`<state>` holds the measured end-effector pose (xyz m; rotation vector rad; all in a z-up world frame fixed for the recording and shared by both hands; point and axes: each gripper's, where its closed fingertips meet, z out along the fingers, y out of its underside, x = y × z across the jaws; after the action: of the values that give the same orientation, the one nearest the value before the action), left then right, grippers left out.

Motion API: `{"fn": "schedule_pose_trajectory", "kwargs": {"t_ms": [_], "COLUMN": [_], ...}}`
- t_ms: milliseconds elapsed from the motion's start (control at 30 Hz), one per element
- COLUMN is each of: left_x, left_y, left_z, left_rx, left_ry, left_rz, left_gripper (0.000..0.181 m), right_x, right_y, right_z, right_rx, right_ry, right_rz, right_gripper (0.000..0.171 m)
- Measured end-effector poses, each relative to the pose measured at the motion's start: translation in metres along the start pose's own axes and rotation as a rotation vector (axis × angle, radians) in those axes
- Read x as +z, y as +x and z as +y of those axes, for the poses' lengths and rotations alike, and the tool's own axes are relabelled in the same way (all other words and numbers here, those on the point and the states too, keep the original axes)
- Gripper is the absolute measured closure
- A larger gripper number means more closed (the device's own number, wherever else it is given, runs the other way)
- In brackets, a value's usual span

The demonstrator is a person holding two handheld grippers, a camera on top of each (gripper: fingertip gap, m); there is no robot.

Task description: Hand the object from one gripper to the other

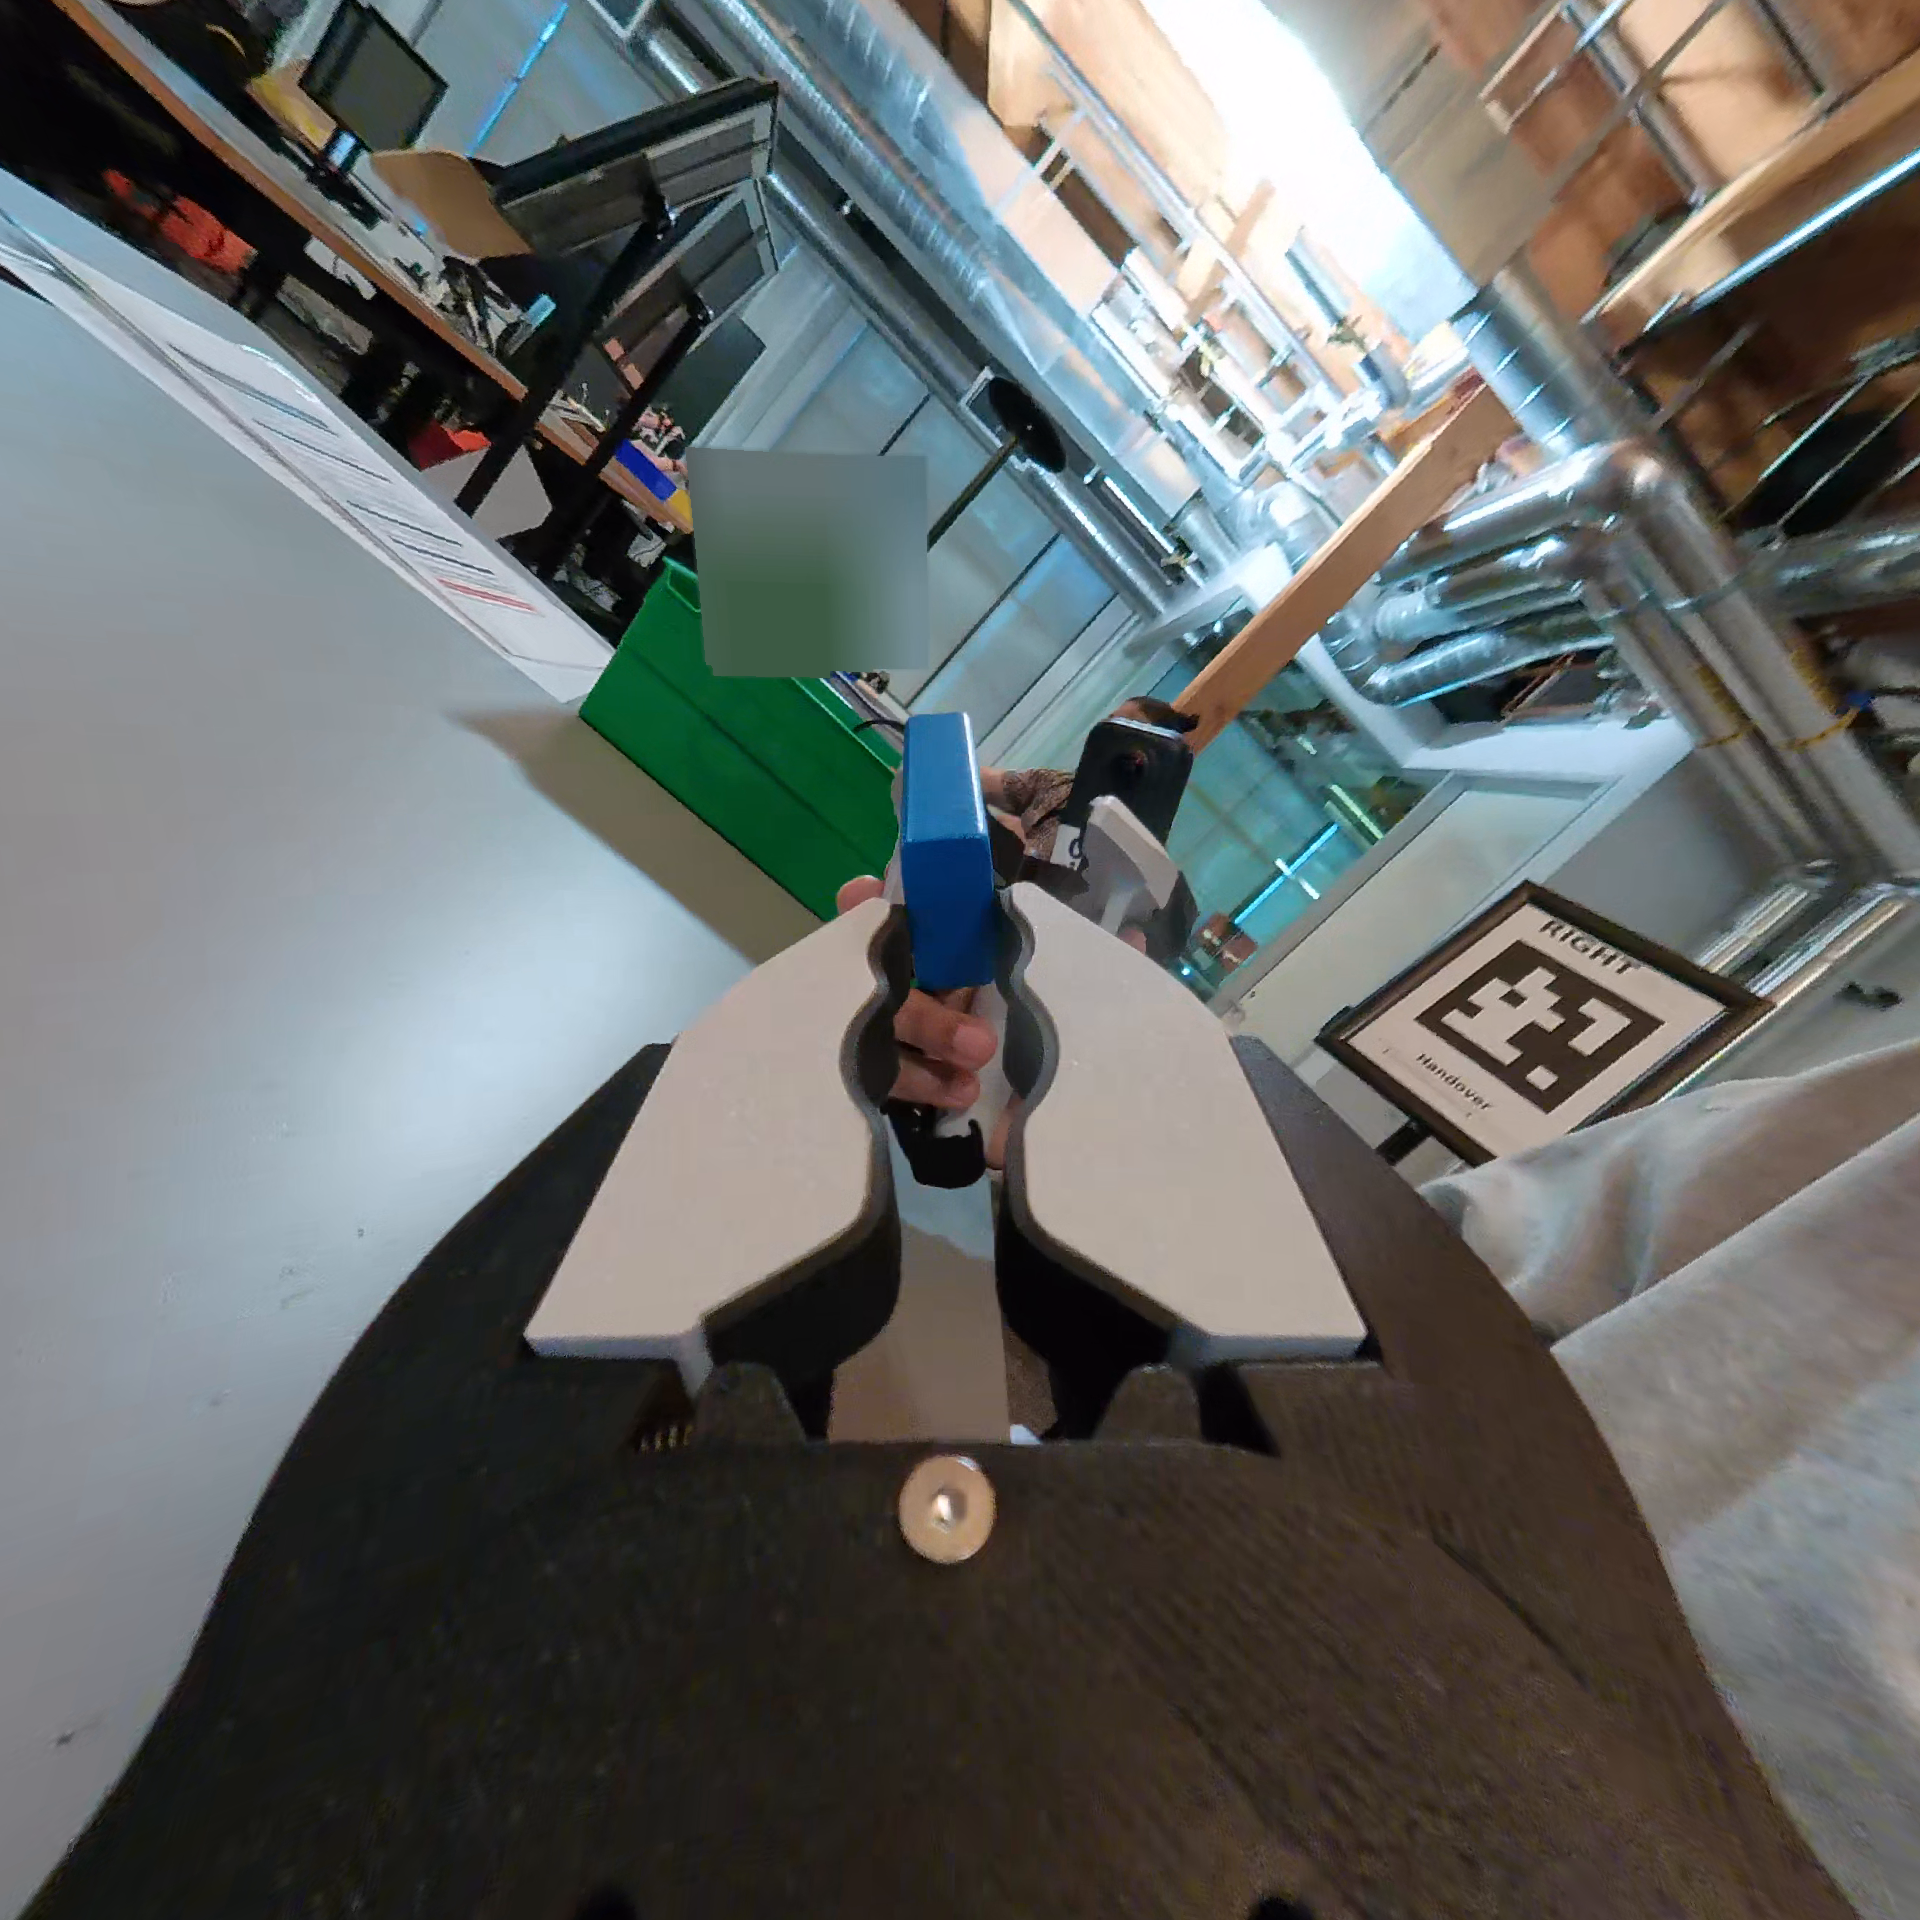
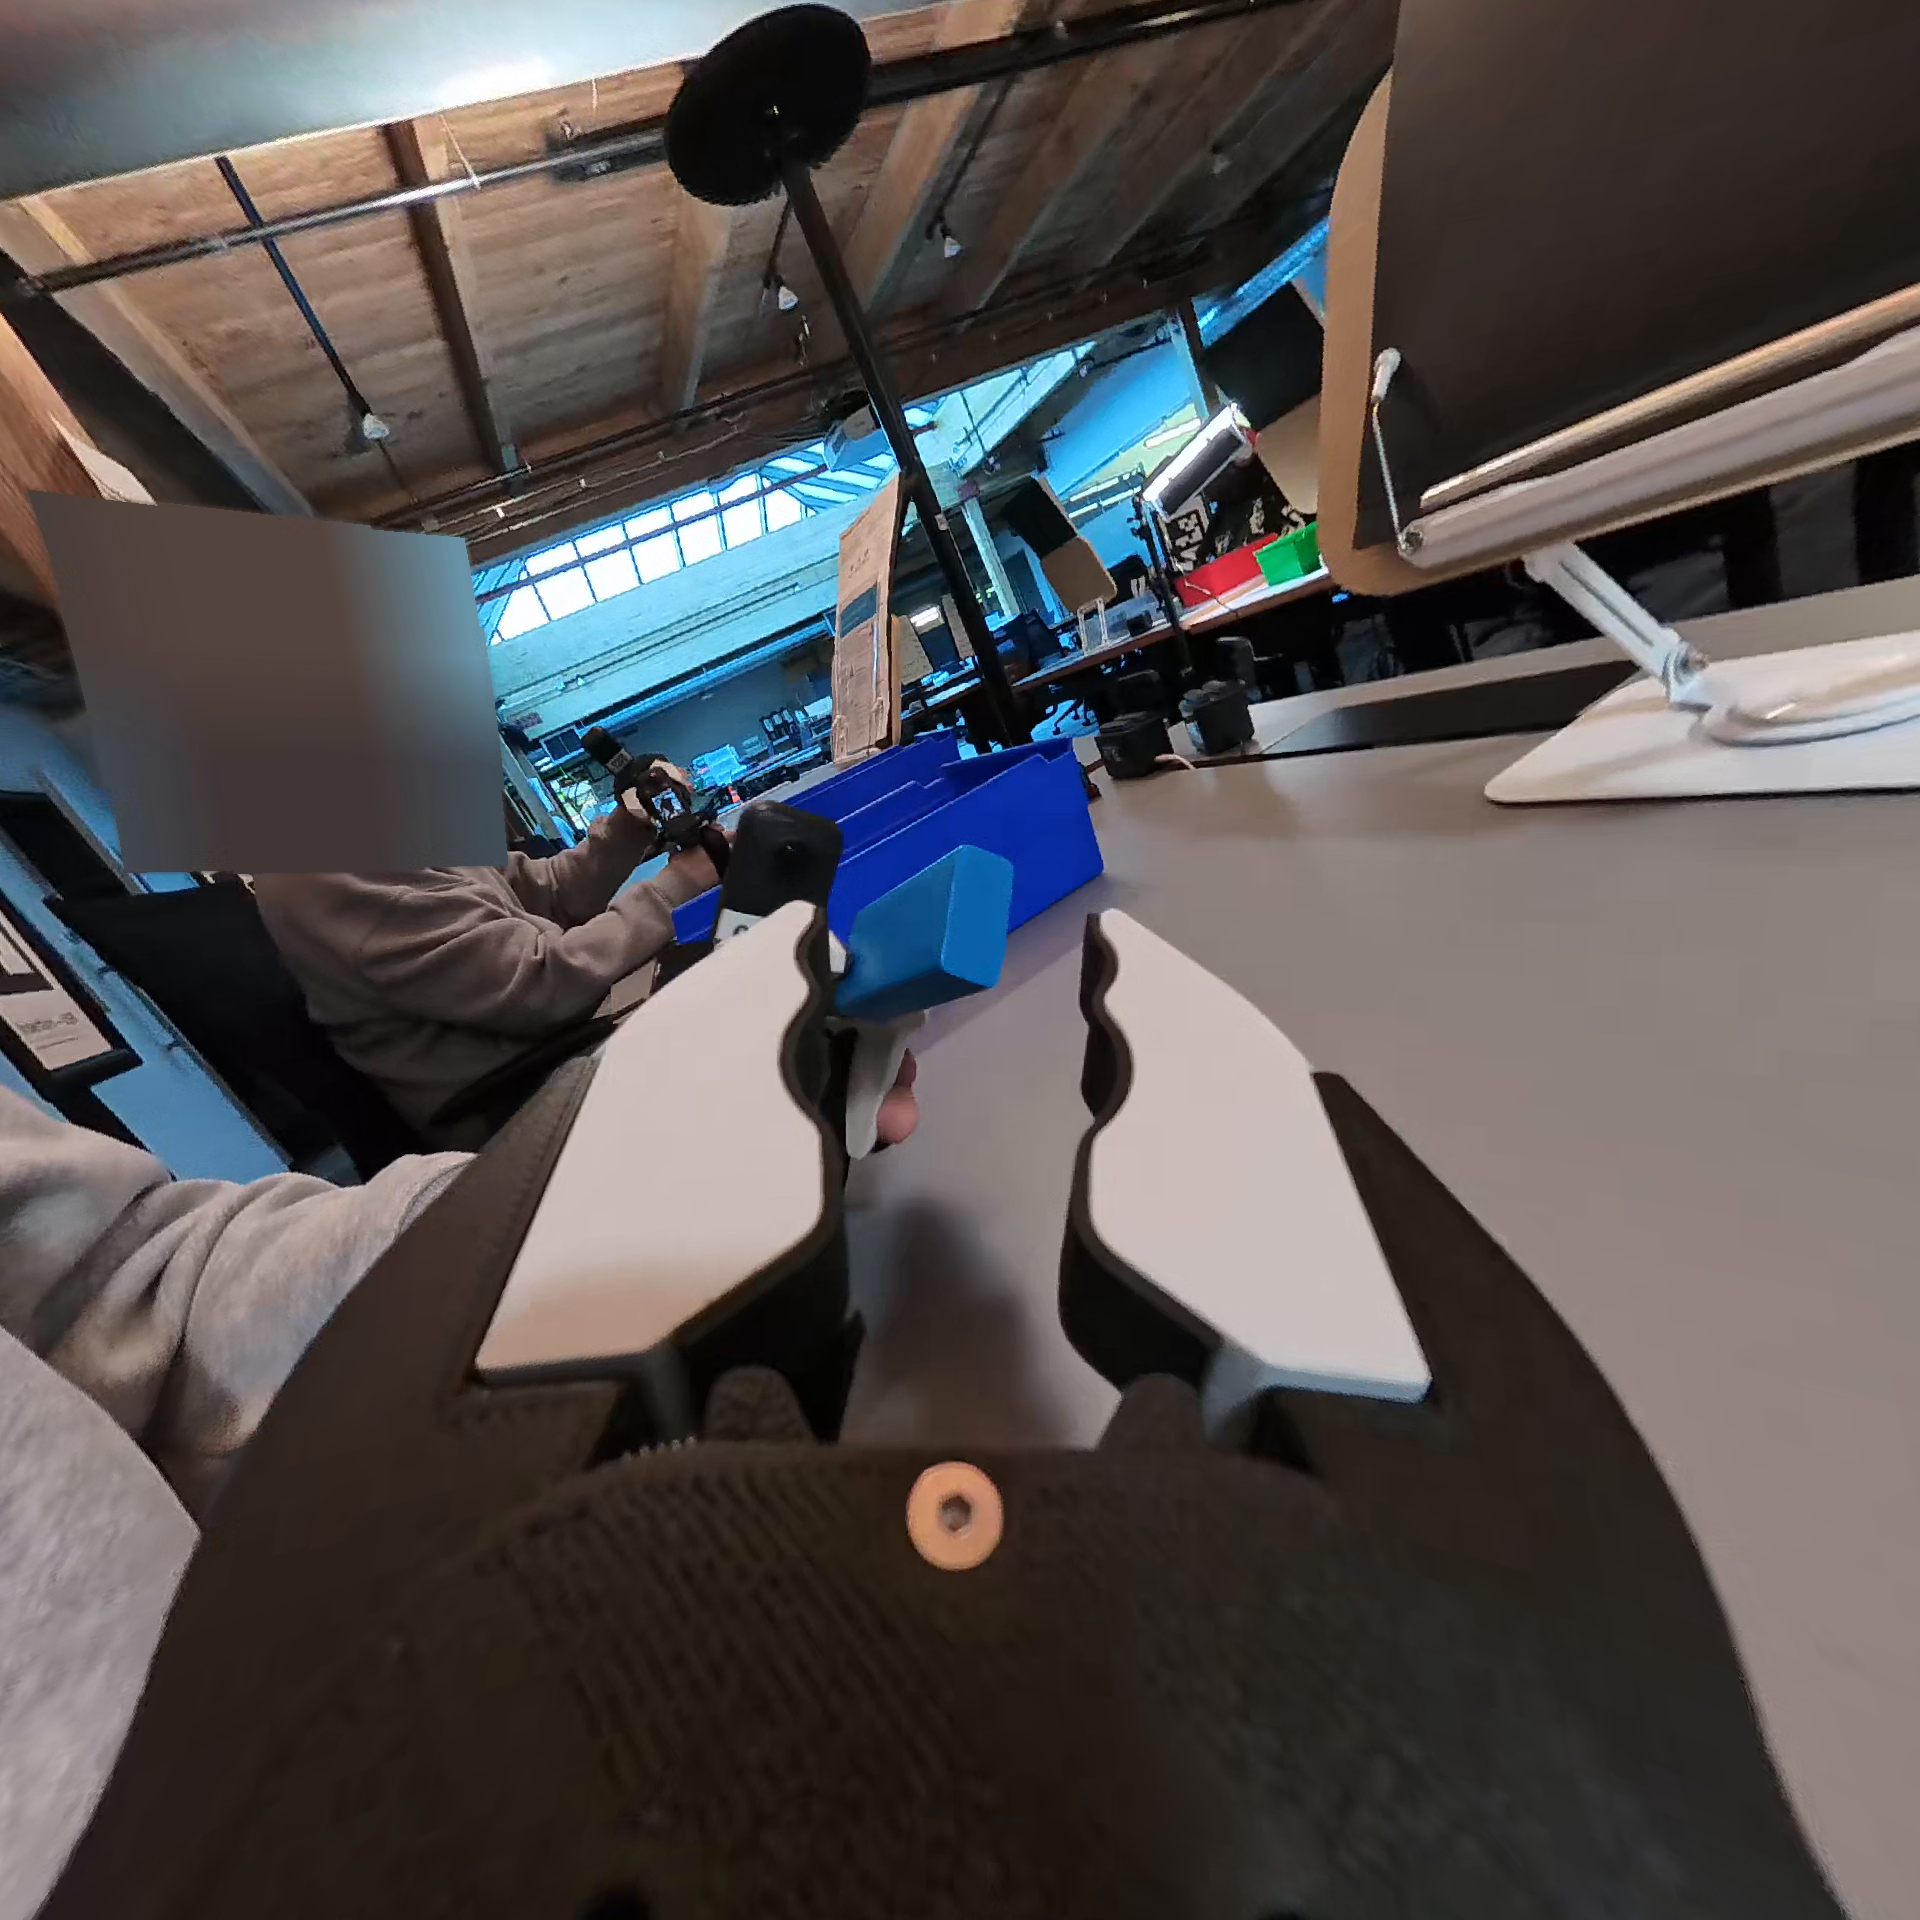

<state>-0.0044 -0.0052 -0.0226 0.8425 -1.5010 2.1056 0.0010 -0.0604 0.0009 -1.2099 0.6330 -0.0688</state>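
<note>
A blue block (image 1: 940, 862) stands upright between the fingertips of my left gripper (image 1: 951, 914), which is shut on its lower part. Behind it in the left wrist view are the right gripper's camera and body (image 1: 1127, 821) and a hand. In the right wrist view my right gripper (image 2: 951, 920) is open with a wide gap. The blue block (image 2: 925, 935) sits tilted just past its fingertips, closer to the left finger (image 2: 707, 1091), and is held from the left by the other gripper (image 2: 779, 862). The right fingers do not touch the block.
A green bin (image 1: 727, 748) and a framed black-and-white marker sign (image 1: 1538, 1023) stand behind on the table (image 1: 260, 831). A blue bin (image 2: 977, 810), a monitor on a white stand (image 2: 1662, 312) and a black pole (image 2: 862, 343) stand on the grey table (image 2: 1455, 987). A seated person (image 2: 416, 966) is at the left. The gap from one gripper's tips to the other's is roughly 7 centimetres.
</note>
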Motion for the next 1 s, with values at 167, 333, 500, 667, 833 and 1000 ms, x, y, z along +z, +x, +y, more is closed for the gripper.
{"fn": "schedule_pose_trajectory", "kwargs": {"t_ms": [167, 333, 500, 667, 833, 1000], "left_x": [-0.001, -0.008, 0.004, 0.013, 0.012, 0.013], "left_y": [0.000, -0.006, 0.000, 0.011, 0.010, 0.010], "left_z": [-0.003, -0.014, 0.002, 0.014, 0.015, 0.013], "left_rx": [-0.013, -0.242, -0.426, -0.491, -0.506, -0.478], "left_ry": [0.033, 0.206, 0.251, 0.253, 0.249, 0.229], "left_rz": [-0.001, 0.074, 0.152, 0.204, 0.211, 0.206], "left_gripper": [0.166, 0.166, 0.166, 0.166, 0.166, 0.151], "right_x": [0.003, 0.009, 0.027, 0.026, 0.026, 0.025], "right_y": [0.003, -0.002, -0.019, -0.011, -0.009, -0.009], "right_z": [0.001, -0.004, 0.021, 0.027, 0.028, 0.027], "right_rx": [-0.143, -0.567, -0.905, -0.982, -0.977, -0.943], "right_ry": [-0.007, 0.033, -0.088, -0.157, -0.179, -0.185], "right_rz": [0.111, 0.337, 0.388, 0.445, 0.434, 0.393], "right_gripper": [0.117, 0.089, 0.086, 0.095, 0.102, 0.102]}}
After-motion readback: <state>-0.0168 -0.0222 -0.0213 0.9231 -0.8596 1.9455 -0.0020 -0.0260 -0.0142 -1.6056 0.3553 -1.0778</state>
